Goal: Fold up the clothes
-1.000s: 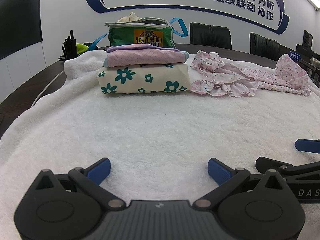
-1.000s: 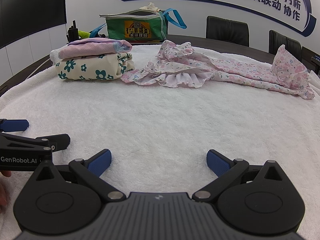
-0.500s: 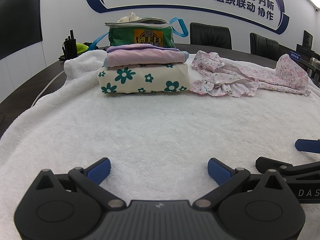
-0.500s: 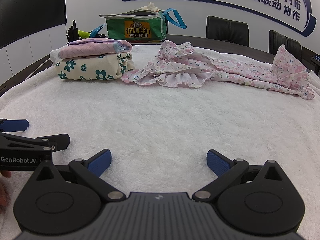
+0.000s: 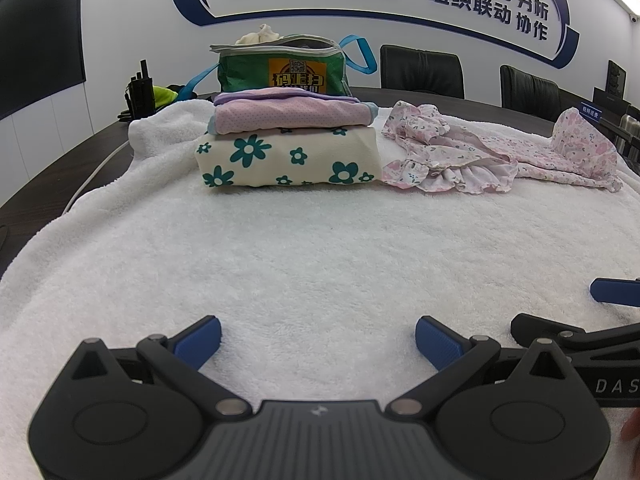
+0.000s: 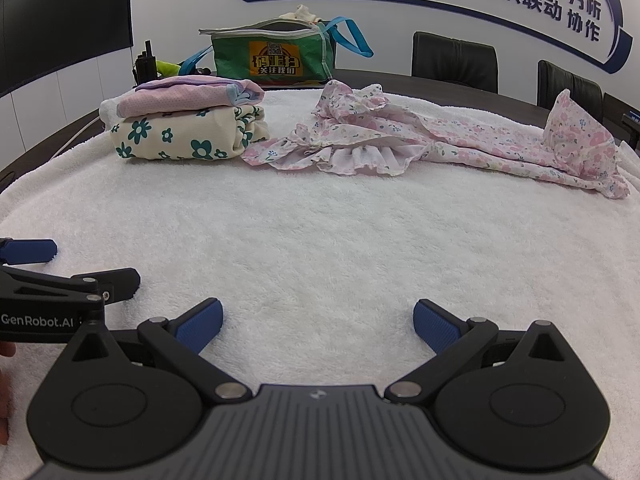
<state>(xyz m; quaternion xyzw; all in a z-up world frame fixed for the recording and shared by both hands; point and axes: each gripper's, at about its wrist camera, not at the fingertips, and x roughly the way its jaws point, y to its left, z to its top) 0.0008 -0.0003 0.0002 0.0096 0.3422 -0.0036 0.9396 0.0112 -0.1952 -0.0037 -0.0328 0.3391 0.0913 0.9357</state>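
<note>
Both spread wide and empty, left gripper (image 5: 318,332) and right gripper (image 6: 318,320), low over bare white towel (image 5: 320,248), likely readied for reach. Far off: unfolded pink floral dress (image 6: 420,140), crumpled just beside the folded stack (image 6: 184,124).

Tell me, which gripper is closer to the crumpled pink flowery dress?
Right. The right gripper faces the dress almost straight ahead; the left gripper sits further left, facing the folded stack.

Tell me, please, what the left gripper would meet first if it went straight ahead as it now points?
Bare white towel first; beyond it, probably the folded stack: the flower-print garment under the pink one. The left gripper is open; depth is uncertain.
</note>
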